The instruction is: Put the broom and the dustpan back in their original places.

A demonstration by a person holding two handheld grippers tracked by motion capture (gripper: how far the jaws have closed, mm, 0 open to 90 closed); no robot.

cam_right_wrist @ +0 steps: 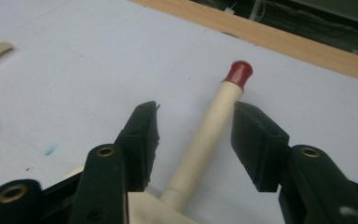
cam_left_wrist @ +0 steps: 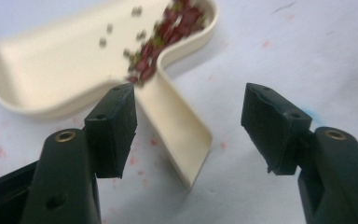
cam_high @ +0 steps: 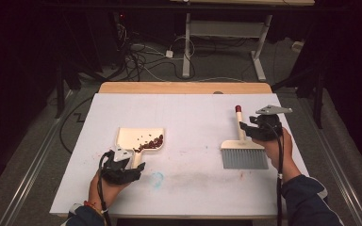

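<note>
A cream dustpan (cam_high: 139, 137) lies left of centre on the white table cover, with dark red beans (cam_high: 153, 142) piled at its near right corner. Its handle (cam_left_wrist: 179, 130) runs back between the jaws of my left gripper (cam_left_wrist: 191, 126), which stand apart on either side without touching it. On the right lies a hand brush (cam_high: 244, 153) with grey bristles. Its cream handle (cam_right_wrist: 209, 126) has a red tip (cam_right_wrist: 238, 72). My right gripper (cam_right_wrist: 196, 140) straddles that handle with its jaws open, a gap on each side. In the high view, the left gripper (cam_high: 126, 159) and right gripper (cam_high: 247, 128) are each held in a hand.
The white cover (cam_high: 193, 113) spans the table, with a wooden strip (cam_high: 184, 87) along the far edge. A faint blue smudge (cam_high: 157, 179) marks the cover near the left hand. Cables and a desk frame (cam_high: 187, 42) stand on the floor beyond.
</note>
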